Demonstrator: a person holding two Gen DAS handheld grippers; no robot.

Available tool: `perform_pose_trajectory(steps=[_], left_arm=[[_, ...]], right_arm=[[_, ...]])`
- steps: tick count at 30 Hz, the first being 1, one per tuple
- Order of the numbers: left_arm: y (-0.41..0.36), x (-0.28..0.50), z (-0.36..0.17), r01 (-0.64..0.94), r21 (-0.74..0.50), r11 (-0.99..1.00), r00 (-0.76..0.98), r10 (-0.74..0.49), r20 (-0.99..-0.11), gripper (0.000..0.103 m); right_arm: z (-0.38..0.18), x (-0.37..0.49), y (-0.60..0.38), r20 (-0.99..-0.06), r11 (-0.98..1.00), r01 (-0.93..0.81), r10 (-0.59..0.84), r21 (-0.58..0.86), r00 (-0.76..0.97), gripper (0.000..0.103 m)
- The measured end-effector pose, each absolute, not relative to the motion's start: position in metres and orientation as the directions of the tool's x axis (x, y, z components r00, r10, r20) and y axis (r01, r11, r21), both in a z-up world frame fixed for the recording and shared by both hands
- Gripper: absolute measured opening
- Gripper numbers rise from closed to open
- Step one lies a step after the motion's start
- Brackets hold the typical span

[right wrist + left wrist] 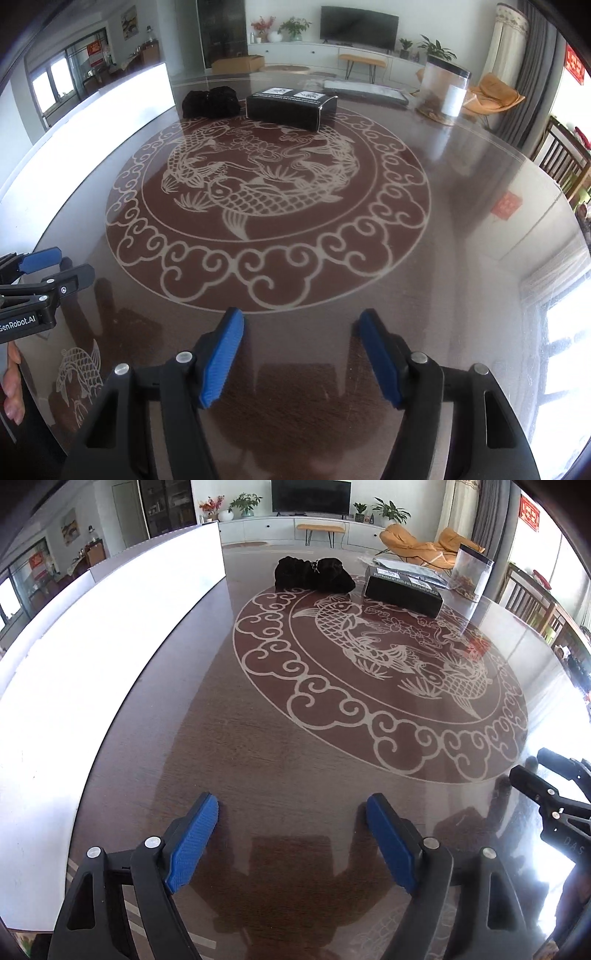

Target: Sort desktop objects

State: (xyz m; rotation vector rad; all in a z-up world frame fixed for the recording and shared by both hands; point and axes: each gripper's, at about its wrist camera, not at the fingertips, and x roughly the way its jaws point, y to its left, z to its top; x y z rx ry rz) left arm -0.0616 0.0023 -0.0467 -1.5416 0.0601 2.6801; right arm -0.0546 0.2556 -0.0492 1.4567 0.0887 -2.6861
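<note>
A black cloth bundle (314, 574) (211, 101) and a black rectangular box (403, 588) (291, 105) lie at the far side of the round dark table (258, 760) (461, 221). A clear cylinder container (472, 572) (445, 90) stands far right, with a flat grey packet (364, 91) behind the box. My left gripper (291, 808) is open and empty, low over the near table. My right gripper (301, 325) is open and empty beside it; it shows in the left wrist view (532, 766), and the left gripper shows in the right wrist view (62, 266).
A bright white panel (110, 627) (92, 110) runs along the table's left edge. Wooden chairs (565, 162) stand at the right. A fish pattern (266, 192) covers the table's centre. A TV and cabinets are far behind.
</note>
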Motion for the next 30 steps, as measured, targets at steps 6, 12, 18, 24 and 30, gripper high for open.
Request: perform_pose_trajectory(steps=[6, 12, 18, 24, 30], left_arm=[[-0.003, -0.067, -0.052, -0.048, 0.004, -0.999, -0.555, 0.023, -0.831, 0.103], [-0.001, -0.074, -0.053, -0.056, 0.003, -0.998, -0.570, 0.030, -0.821, 0.103], [0.000, -0.073, -0.053, -0.059, 0.003, -0.998, -0.572, 0.031, -0.820, 0.103], [0.000, -0.074, -0.053, -0.045, 0.004, -0.999, -0.570, 0.022, -0.821, 0.103], [0.000, -0.074, -0.053, -0.049, 0.002, -0.999, -0.574, 0.026, -0.818, 0.103]], right_arm=[[-0.054, -0.057, 0.257, -0.819, -0.999, 0.045, -0.013, -0.015, -0.573, 0.096], [-0.056, -0.057, 0.260, -0.817, -1.000, 0.014, 0.003, -0.013, -0.577, 0.103], [-0.056, -0.057, 0.260, -0.816, -1.000, 0.010, 0.005, -0.013, -0.578, 0.103], [-0.056, -0.057, 0.260, -0.816, -1.000, 0.010, 0.005, -0.013, -0.578, 0.103], [-0.056, -0.057, 0.260, -0.816, -1.000, 0.010, 0.005, -0.013, -0.578, 0.103]])
